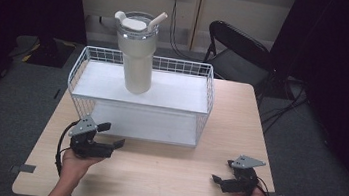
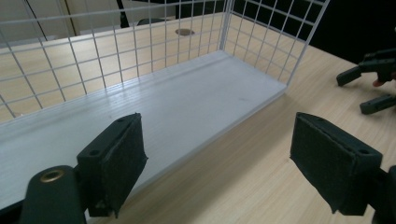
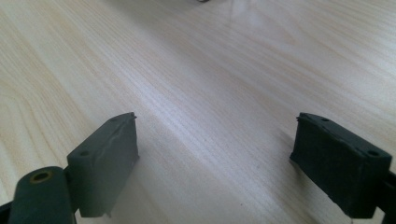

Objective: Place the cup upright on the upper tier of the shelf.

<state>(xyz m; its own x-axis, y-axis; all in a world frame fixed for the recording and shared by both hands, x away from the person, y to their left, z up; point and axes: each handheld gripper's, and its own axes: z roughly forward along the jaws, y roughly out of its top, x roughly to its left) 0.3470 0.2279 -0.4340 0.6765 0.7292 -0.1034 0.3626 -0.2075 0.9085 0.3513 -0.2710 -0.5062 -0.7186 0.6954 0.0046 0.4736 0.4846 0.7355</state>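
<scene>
A cream tumbler [image 1: 136,53] with a lid and a straw stands upright on the top shelf of a white wire rack [image 1: 87,57]. My left gripper [image 1: 111,135] is open at the rack's front left, just above the wooden table [image 1: 162,177]. In the left gripper view its jaws stand wide apart, and between them lies the rack's lower shelf [image 2: 187,98]. My right gripper [image 1: 223,170] is open near the table's front right, pointing left. Nothing but bare table wood [image 3: 210,102] lies between its jaws.
A black folding chair [image 1: 238,50] stands behind the table at the right. Dark curtains hang at both sides. In the left gripper view the other gripper [image 2: 373,81] shows at the far right.
</scene>
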